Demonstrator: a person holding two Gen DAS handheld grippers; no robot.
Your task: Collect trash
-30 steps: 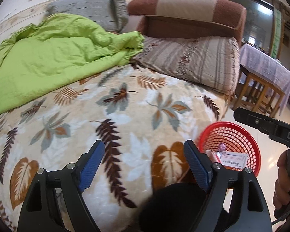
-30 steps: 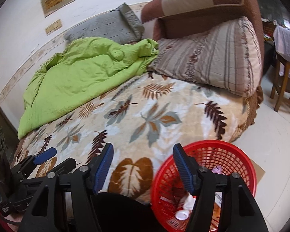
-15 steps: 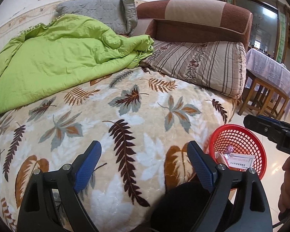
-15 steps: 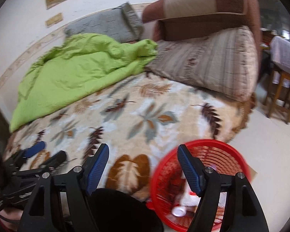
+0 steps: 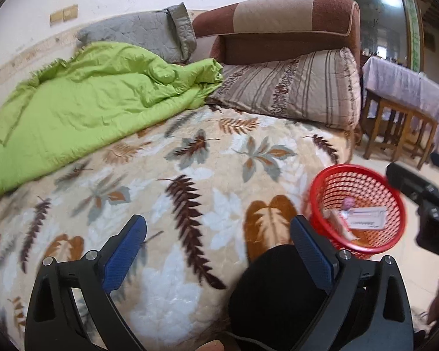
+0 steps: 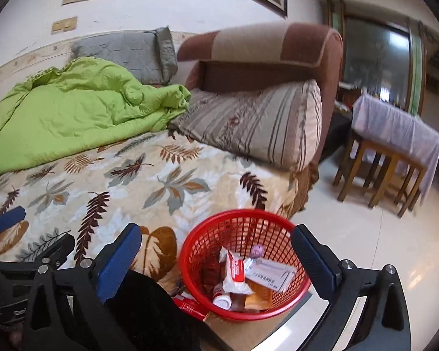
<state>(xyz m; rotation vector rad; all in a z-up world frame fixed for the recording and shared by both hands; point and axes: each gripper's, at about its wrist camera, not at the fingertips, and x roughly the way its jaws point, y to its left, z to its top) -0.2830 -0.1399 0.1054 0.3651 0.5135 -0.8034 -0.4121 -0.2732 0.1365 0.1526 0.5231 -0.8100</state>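
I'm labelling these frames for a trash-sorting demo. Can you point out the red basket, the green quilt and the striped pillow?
red basket (image 6: 237,215): right wrist view, far rim.
green quilt (image 6: 73,111): right wrist view, middle of its crumpled top.
striped pillow (image 5: 292,87): left wrist view, centre of its face.

Two wrist views, side by side over the bed's near edge

Left view faces the leaf blanket (image 5: 190,181), red basket (image 5: 357,204) far right; right view sits nearer, looking down into that basket (image 6: 243,263). Both share pillows, apparently the same table.
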